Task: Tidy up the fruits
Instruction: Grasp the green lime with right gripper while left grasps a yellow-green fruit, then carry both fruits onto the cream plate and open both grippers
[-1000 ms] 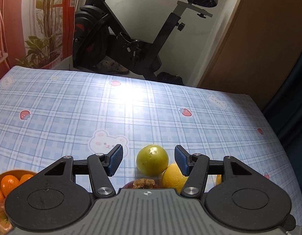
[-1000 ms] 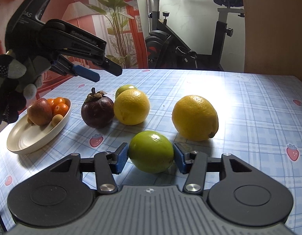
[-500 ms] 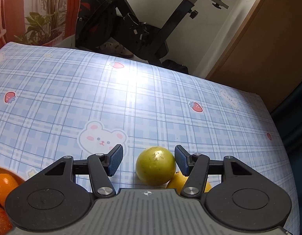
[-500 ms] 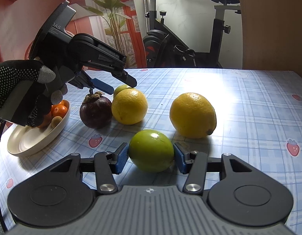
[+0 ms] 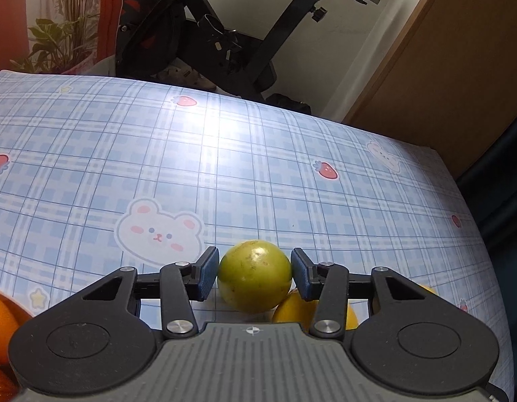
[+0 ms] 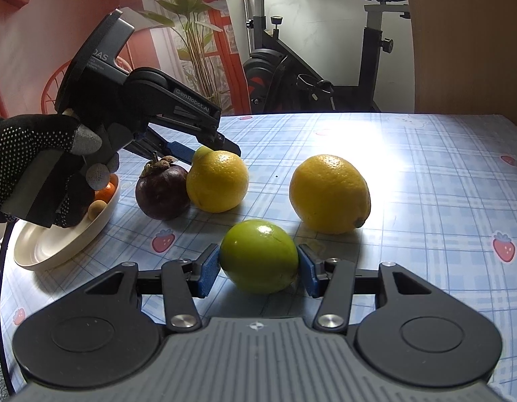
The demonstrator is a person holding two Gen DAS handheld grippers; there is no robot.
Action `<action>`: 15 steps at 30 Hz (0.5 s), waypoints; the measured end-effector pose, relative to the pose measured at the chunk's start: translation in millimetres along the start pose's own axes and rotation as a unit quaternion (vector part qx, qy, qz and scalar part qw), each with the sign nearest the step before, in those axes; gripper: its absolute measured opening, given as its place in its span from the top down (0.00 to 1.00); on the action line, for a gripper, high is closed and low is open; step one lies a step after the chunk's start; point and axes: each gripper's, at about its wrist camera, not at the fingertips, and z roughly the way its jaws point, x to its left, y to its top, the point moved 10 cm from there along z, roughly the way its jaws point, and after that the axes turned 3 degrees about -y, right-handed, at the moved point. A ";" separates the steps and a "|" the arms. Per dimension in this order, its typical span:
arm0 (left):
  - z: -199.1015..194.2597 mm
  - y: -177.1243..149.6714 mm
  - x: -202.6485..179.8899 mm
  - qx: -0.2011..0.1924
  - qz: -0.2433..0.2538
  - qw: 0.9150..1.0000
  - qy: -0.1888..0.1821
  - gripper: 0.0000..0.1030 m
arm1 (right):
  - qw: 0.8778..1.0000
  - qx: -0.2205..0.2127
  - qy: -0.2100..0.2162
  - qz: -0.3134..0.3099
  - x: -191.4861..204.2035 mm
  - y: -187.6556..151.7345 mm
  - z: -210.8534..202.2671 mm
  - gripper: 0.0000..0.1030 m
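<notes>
In the left wrist view a yellow-green round fruit (image 5: pixel 254 276) rests on the checked tablecloth between the blue pads of my left gripper (image 5: pixel 255 276). Its jaws are closing and both pads touch the fruit's sides. A yellow citrus (image 5: pixel 292 311) lies just behind it, against its lower right. The right wrist view shows my right gripper (image 6: pixel 258 268) shut on a green lime (image 6: pixel 258 256) that sits on the table. Further off, the left gripper (image 6: pixel 206 150) reaches down behind a yellow citrus (image 6: pixel 218 181), held by a gloved hand (image 6: pixel 30 164).
A dark mangosteen (image 6: pixel 163 191) stands left of the citrus and a large lemon (image 6: pixel 329 194) to the right. A cream bowl (image 6: pixel 57 248) with small oranges (image 6: pixel 106 191) sits at the left table edge. An exercise bike (image 6: pixel 308 67) stands beyond the far edge.
My left gripper has dropped and tilted down over the yellow-green fruit, and its jaws have narrowed from well apart onto the fruit's sides. The right gripper and its lime have not moved.
</notes>
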 end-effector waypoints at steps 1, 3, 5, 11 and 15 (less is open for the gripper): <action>-3.4 -0.4 -0.3 -0.002 0.002 1.000 0.000 0.52 | 1.000 0.000 0.000 0.001 0.3 -0.2 0.3 0.49; -9.6 0.8 0.0 -0.009 0.002 1.000 -0.001 0.52 | 1.000 0.001 0.001 0.002 0.0 -0.3 0.9 0.49; -17.3 3.5 -0.1 -0.020 0.001 1.000 -0.002 0.52 | 1.000 0.002 0.001 0.003 0.1 -0.6 1.1 0.49; -43.0 3.4 -5.5 -0.037 0.018 0.999 -0.001 0.52 | 1.000 0.003 0.004 0.005 -0.1 -0.8 1.5 0.49; -73.2 1.5 -5.7 -0.054 0.030 0.998 0.000 0.52 | 1.000 0.002 0.004 0.008 -0.7 -0.7 1.1 0.50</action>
